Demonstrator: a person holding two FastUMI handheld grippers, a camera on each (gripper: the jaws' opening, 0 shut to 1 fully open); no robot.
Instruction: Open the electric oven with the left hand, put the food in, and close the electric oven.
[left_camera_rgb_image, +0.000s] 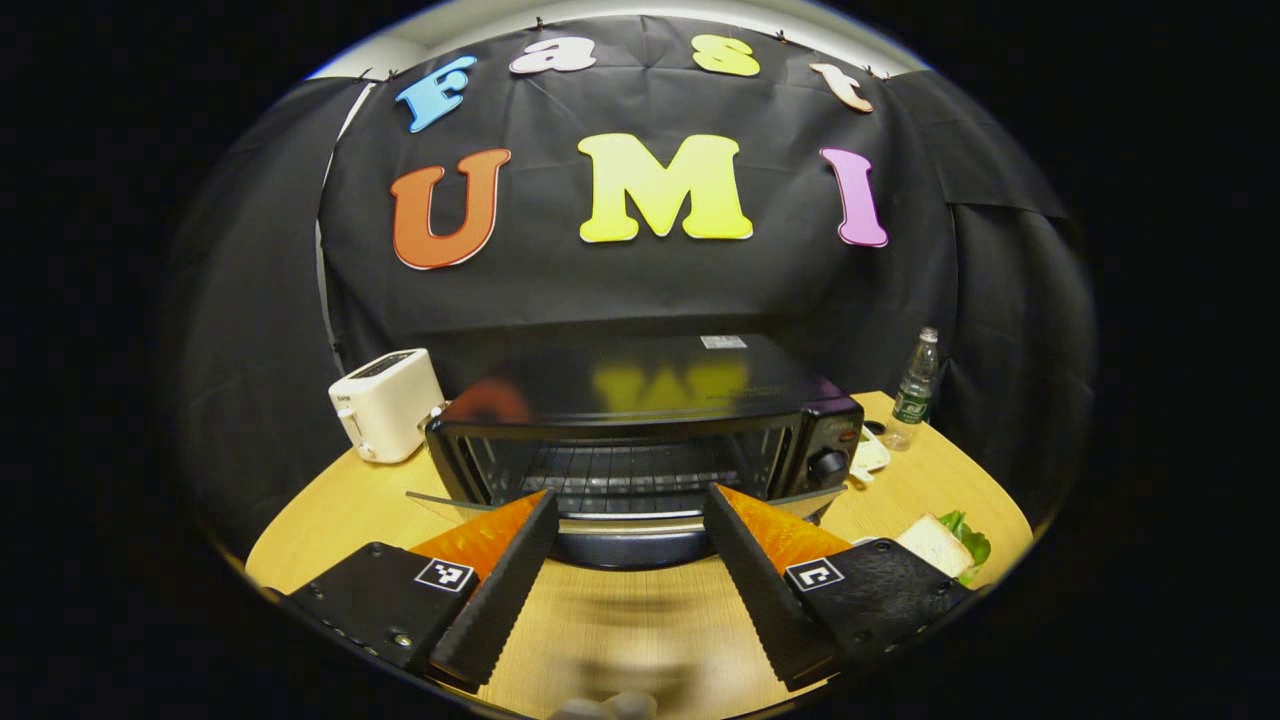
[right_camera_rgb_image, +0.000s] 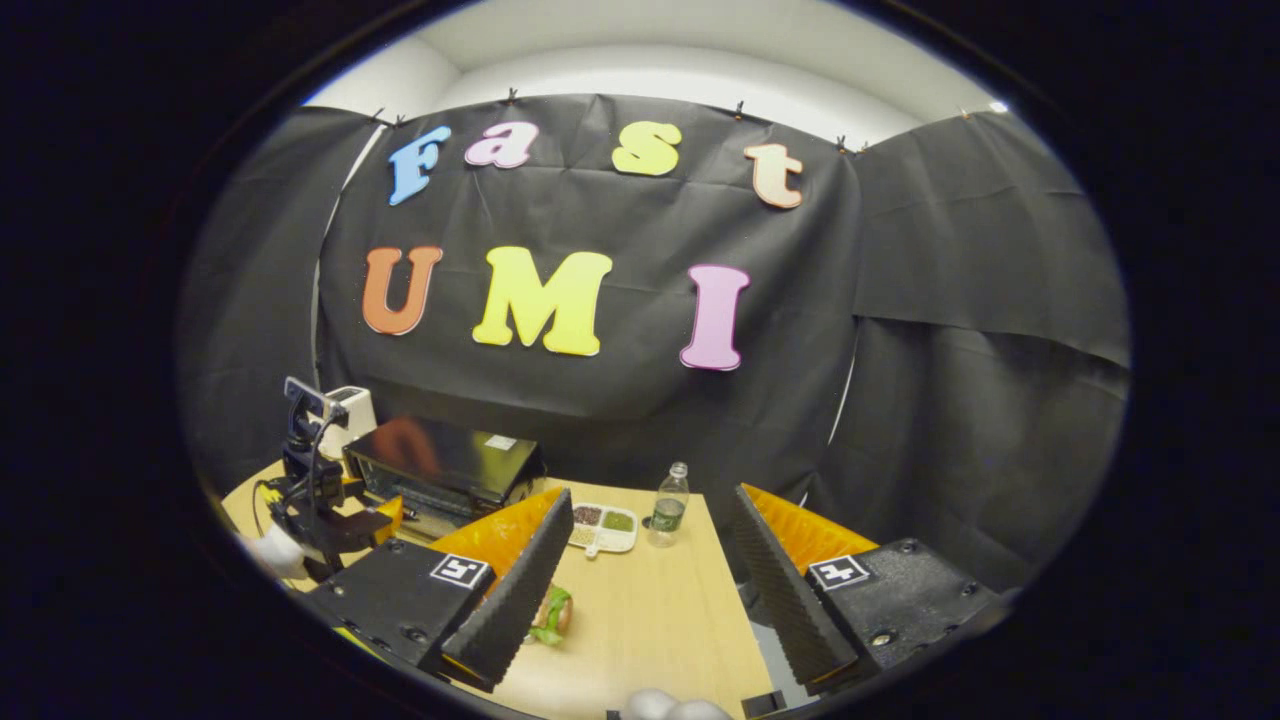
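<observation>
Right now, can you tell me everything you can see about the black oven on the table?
The electric oven is a glossy black box standing upright on the wooden table, beside a white toaster. Its glass door is dropped open toward the camera, showing a wire rack inside. A round knob sits on its right panel. The left tongs are spread open just in front of the door, and I can't tell whether they touch it.

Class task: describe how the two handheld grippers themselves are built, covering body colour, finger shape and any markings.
Both the left gripper and the right gripper have two long wedge-shaped fingers with ribbed, saw-toothed inner faces. Each finger is mounted on a black block fastened with screws and carrying a small square black-and-white marker. In the right gripper view, the left gripper shows a camera on top and cables.
</observation>
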